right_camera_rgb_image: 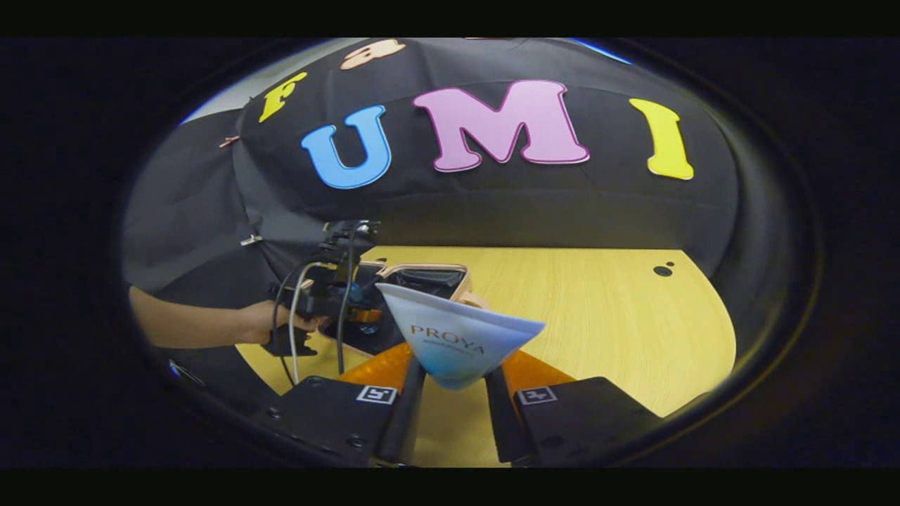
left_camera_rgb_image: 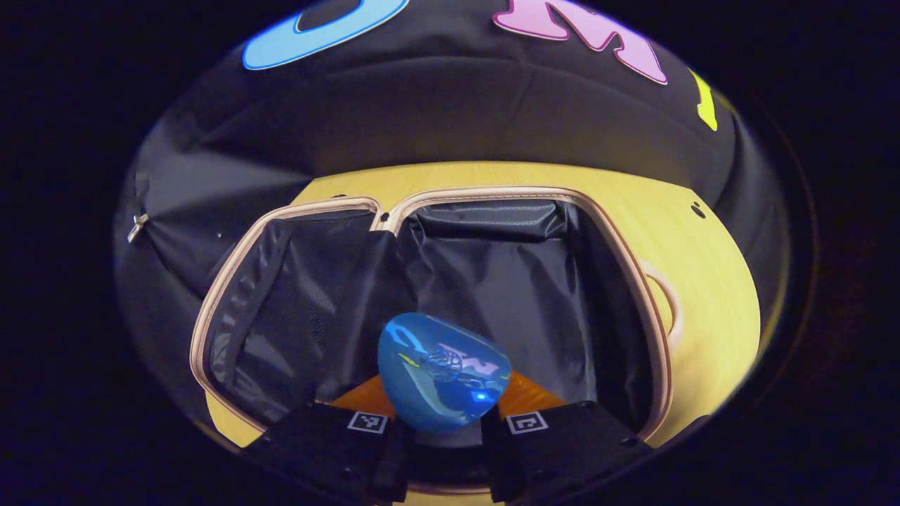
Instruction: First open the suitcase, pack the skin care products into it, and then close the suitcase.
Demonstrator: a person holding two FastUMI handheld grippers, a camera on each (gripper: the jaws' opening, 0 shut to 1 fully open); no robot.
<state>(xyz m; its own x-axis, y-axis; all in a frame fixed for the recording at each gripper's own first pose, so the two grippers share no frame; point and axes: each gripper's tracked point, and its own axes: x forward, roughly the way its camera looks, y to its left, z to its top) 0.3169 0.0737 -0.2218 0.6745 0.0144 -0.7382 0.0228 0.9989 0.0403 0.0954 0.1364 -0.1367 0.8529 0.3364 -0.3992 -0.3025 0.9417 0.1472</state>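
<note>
The suitcase (left_camera_rgb_image: 636,281) lies open on the wooden table, its black lining bare and its beige rim showing all round. My left gripper (left_camera_rgb_image: 441,422) hangs over the near part of the right compartment, shut on a glossy blue skin care bottle (left_camera_rgb_image: 439,372). In the right gripper view, my right gripper (right_camera_rgb_image: 453,383) is shut on a pale blue-white skin care tube (right_camera_rgb_image: 457,337), held above the table to the right of the suitcase (right_camera_rgb_image: 429,275). The left gripper (right_camera_rgb_image: 330,295) and the hand holding it show at the left there.
The light wooden table (right_camera_rgb_image: 598,316) stretches right of the suitcase, with small holes (right_camera_rgb_image: 662,270) near its far edge. A person's forearm (right_camera_rgb_image: 197,323) reaches in from the left. The booth's black cloth wall closes off the back.
</note>
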